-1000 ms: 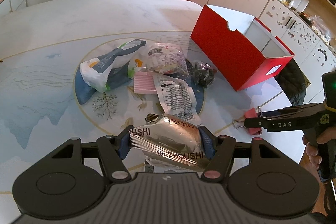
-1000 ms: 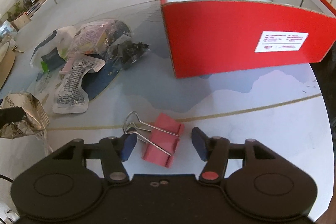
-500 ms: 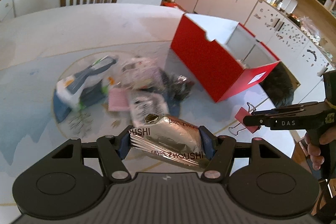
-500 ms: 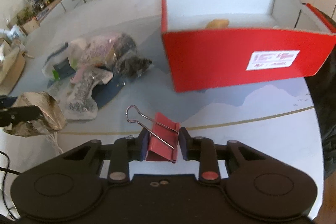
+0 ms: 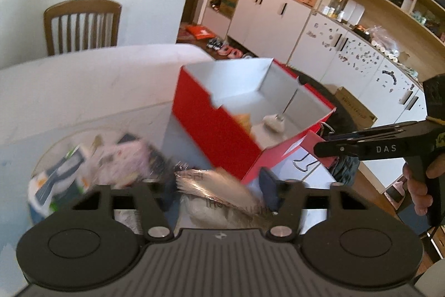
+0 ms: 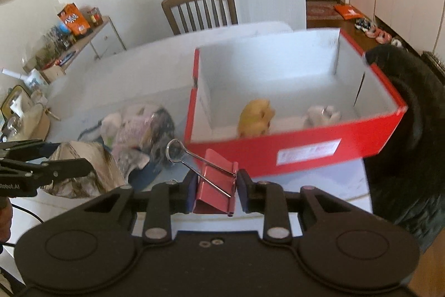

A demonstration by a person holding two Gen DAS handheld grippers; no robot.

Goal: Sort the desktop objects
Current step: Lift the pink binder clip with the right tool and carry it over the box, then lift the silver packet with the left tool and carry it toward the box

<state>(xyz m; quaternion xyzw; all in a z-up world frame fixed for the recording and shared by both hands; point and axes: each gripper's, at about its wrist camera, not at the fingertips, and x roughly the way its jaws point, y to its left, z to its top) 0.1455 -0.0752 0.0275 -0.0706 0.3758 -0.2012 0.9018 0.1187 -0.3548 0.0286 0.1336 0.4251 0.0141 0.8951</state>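
Observation:
My left gripper is shut on a silver foil snack packet and holds it above the table, near the corner of the red box. My right gripper is shut on a red binder clip and holds it in the air in front of the red box. The box is open on top and holds a yellow item and a white item. The left gripper and packet also show in the right wrist view.
A pile of plastic-wrapped packets lies on the round table left of the box. A wooden chair stands at the far side. A black chair back is right of the box. Cabinets line the room's right side.
Both grippers have risen and moved toward the red box. The right gripper closed on the binder clip and lifted it off the table. The left gripper still holds the foil packet.

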